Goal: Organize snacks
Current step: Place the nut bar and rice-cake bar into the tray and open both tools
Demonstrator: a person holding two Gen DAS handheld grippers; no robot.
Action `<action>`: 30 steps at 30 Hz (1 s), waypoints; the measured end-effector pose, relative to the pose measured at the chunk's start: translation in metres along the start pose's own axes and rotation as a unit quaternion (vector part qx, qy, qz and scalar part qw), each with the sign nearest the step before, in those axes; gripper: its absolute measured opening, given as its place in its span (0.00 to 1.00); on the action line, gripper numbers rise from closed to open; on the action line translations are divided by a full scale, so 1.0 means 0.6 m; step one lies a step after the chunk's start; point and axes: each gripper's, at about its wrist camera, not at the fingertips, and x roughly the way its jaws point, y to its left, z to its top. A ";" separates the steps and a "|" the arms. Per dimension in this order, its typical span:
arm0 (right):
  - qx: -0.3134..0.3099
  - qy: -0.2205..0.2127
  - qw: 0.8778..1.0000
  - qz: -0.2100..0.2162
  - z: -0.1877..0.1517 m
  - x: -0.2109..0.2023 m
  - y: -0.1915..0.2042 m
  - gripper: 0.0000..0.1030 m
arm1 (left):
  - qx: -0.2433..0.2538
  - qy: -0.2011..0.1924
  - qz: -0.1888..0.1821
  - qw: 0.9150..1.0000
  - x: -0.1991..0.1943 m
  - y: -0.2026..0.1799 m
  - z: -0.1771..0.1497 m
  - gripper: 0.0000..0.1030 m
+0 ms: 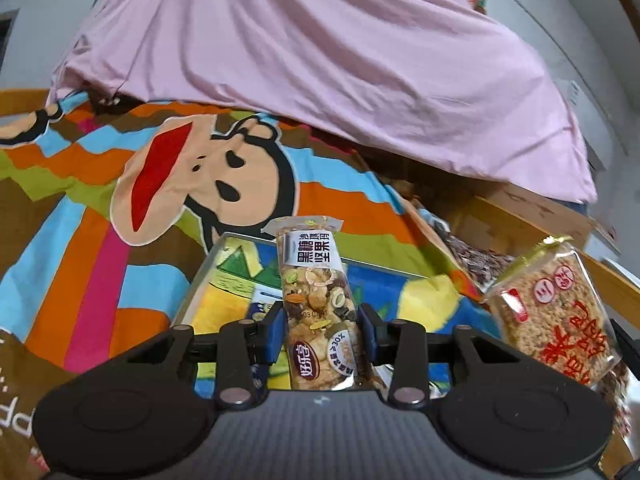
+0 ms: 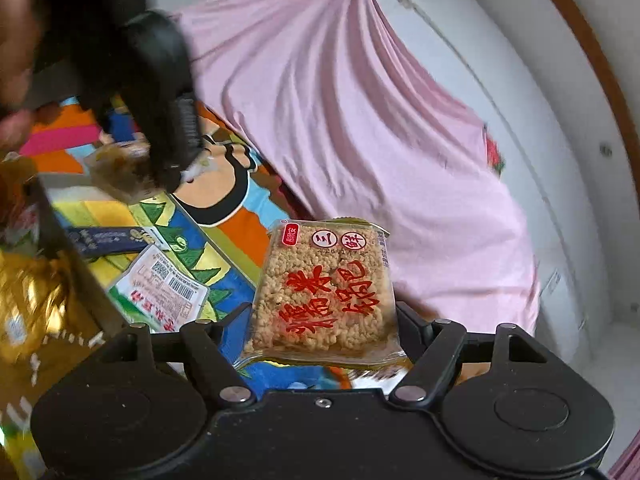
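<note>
While both packets hang over the tin box (image 1: pixel 208 264), the left gripper (image 1: pixel 320 328) pinches the nut bar (image 1: pixel 316 300); the right gripper (image 2: pixel 324 320) clamps the rice cracker (image 2: pixel 324 292); glossy wrappers might slip and miss.

Pink sheet (image 1: pixel 320 60) ahead (tray (image 1: pixel 208 268) below)

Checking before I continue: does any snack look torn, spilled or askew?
Nothing stands out. The nut bar sits intact in the left hand-held gripper, the rice cracker pack sealed in the right hand-held gripper.
</note>
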 end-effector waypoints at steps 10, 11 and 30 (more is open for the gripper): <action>0.125 0.073 0.989 0.041 0.007 0.093 -0.002 0.73 | -0.069 0.035 0.037 0.996 0.079 0.063 -0.009 0.41; 0.133 0.080 0.987 0.047 0.006 0.100 0.000 0.73 | -0.068 0.038 0.039 0.996 0.082 0.065 -0.011 0.41; 0.163 0.131 0.973 0.101 -0.006 0.130 0.020 0.65 | -0.031 0.100 0.052 0.993 0.120 0.050 -0.037 0.42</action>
